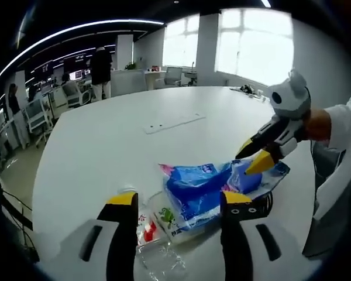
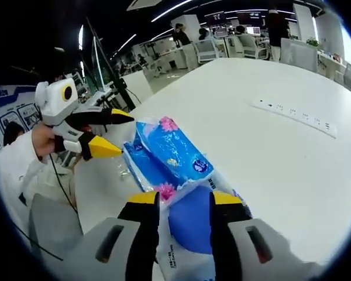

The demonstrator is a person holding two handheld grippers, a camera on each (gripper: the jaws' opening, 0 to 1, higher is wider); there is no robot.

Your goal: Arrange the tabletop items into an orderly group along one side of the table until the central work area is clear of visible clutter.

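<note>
Where office desks (image 1: 47, 105) stand behind | white table (image 1: 105, 140) | blue packets (image 1: 205, 190)

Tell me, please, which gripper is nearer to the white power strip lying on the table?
Right, probably. The right gripper sits over the blue tissue packs, on the side facing the power strip. The left gripper hangs beyond the packs, away from the strip.

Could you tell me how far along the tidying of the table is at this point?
Most of the white table already lies bare. In hand: the right tongs reach the blue tissue packs, jaws open; the left tongs hover open over them. Left: grouping these and the clear packet along one side.
</note>
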